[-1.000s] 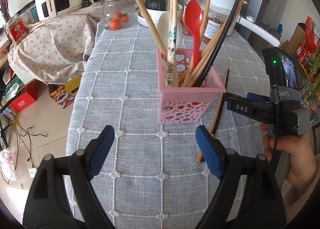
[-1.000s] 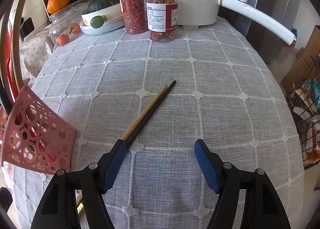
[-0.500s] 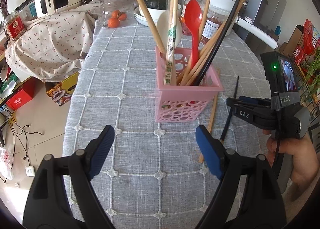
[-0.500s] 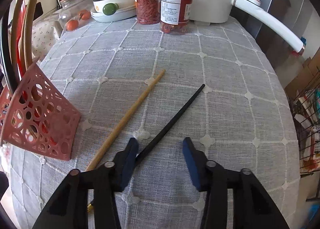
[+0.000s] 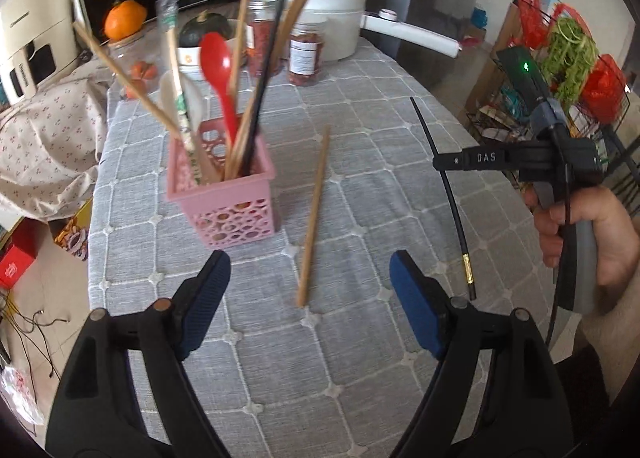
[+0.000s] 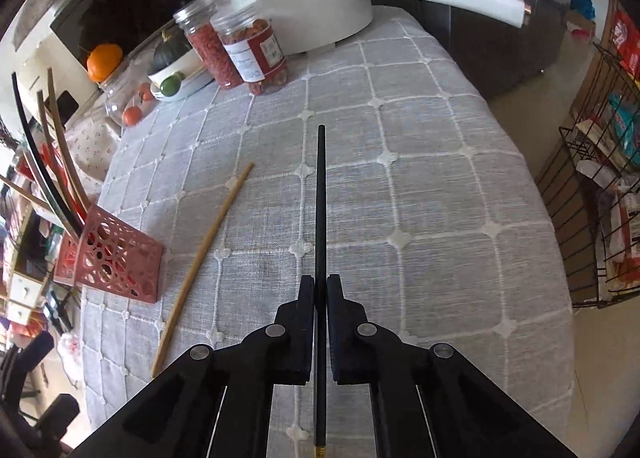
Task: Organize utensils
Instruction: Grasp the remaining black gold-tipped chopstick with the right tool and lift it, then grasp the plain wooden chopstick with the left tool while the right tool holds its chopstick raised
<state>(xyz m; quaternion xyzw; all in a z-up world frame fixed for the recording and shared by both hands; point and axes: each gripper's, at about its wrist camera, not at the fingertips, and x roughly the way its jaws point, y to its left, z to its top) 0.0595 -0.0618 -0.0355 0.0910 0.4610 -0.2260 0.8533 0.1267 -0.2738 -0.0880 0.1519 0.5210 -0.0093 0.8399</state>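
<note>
A pink perforated basket [image 5: 224,194] stands on the grey checked tablecloth and holds several chopsticks, a red spoon [image 5: 218,70] and a white spoon. To its right a wooden chopstick [image 5: 314,214] lies flat on the cloth. My left gripper [image 5: 310,298] hovers above that chopstick's near end with its jaws closing. Its pads touch nothing. My right gripper [image 6: 320,290] is shut on a black chopstick [image 6: 321,198], which is held clear of the cloth and points away from me. In the left wrist view the right gripper [image 5: 438,160] holds the black chopstick [image 5: 448,186] at the right. The basket [image 6: 116,262] and wooden chopstick [image 6: 204,254] lie to its left.
A white pot [image 5: 320,18] with a long handle, two jars [image 6: 248,50] and a bowl stand at the table's far end. A floral cloth [image 5: 40,138] hangs at the left. A wire rack [image 6: 600,198] stands beyond the right table edge. A hand [image 5: 588,230] grips the right tool.
The right gripper closed on the black chopstick and lifted it off the cloth, away from the wooden one. The left gripper swung right, from facing the basket to over the wooden chopstick.
</note>
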